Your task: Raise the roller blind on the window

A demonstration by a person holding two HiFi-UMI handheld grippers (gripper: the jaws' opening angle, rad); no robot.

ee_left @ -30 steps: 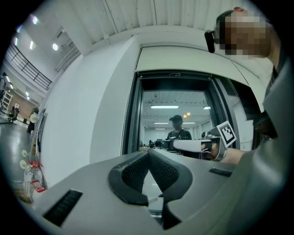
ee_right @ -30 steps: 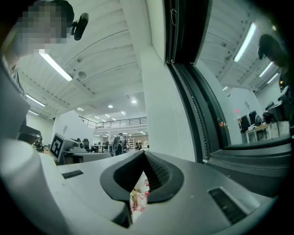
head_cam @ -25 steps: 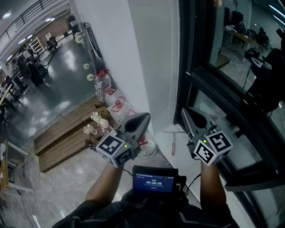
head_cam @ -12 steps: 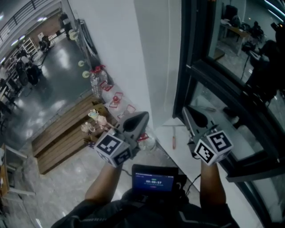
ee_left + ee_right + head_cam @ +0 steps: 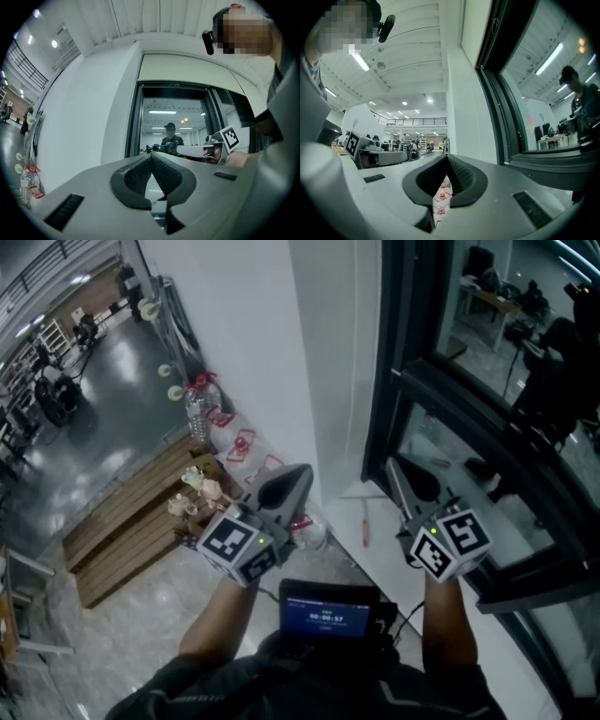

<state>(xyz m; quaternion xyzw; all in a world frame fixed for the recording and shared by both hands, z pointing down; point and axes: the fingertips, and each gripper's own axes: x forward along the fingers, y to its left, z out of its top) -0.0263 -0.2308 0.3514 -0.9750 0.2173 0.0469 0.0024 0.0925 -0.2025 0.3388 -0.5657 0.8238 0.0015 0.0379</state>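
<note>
Remaining level: left gripper [image 5: 300,472], right gripper [image 5: 395,463].

Three cams
Head view looks steeply down; gripper views look level along jaws; all share window frame [image 5: 389,381].

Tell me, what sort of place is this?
Probably a big industrial lab or workshop hall: a wide glossy floor, wooden pallets and a water bottle along the white wall, and desks visible through the window.
</note>
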